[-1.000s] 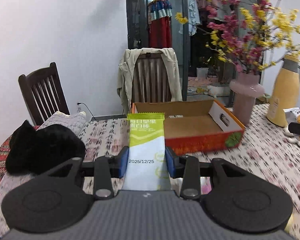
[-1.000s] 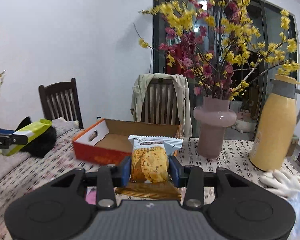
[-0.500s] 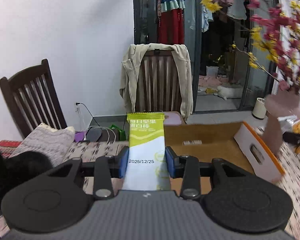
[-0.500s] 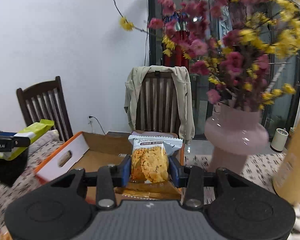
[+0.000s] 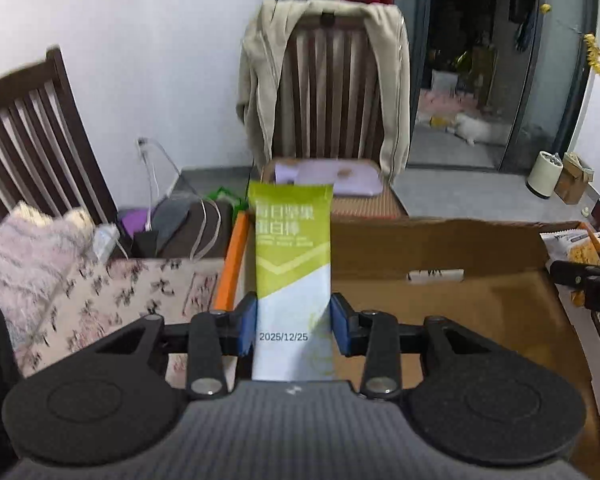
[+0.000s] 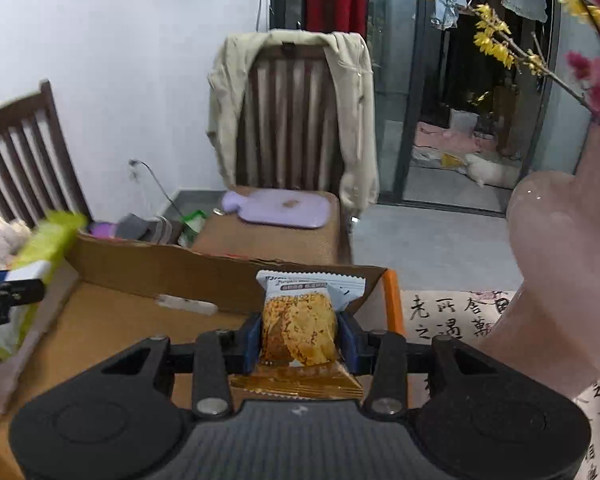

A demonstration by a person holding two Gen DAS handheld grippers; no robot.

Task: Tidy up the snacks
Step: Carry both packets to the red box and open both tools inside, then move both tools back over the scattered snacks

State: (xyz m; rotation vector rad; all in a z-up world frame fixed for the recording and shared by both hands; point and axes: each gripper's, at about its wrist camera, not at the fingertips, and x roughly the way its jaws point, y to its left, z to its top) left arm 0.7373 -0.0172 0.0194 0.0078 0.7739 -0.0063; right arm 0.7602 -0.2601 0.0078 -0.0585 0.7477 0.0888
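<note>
My left gripper (image 5: 293, 326) is shut on a long green and white snack bar packet (image 5: 291, 264), which stands upright over the left end of the open cardboard box (image 5: 440, 304). My right gripper (image 6: 299, 340) is shut on a cookie packet (image 6: 300, 328) with a golden cookie picture, held above the box floor (image 6: 112, 328) near its right wall. The green packet (image 6: 40, 248) shows at the left edge of the right wrist view. The cookie packet (image 5: 576, 246) shows at the right edge of the left wrist view.
A pink vase (image 6: 560, 272) with flowering branches stands close on the right of the box. Behind the patterned tablecloth (image 5: 132, 292) are a chair draped with a beige jacket (image 5: 324, 80), a purple hot-water bottle (image 6: 280, 210) on its seat, and another chair (image 5: 32, 140) at left.
Both grippers have moved forward and down with their packets. The box, earlier well ahead on the table, now lies right beneath them, and the vase has closed in on the right.
</note>
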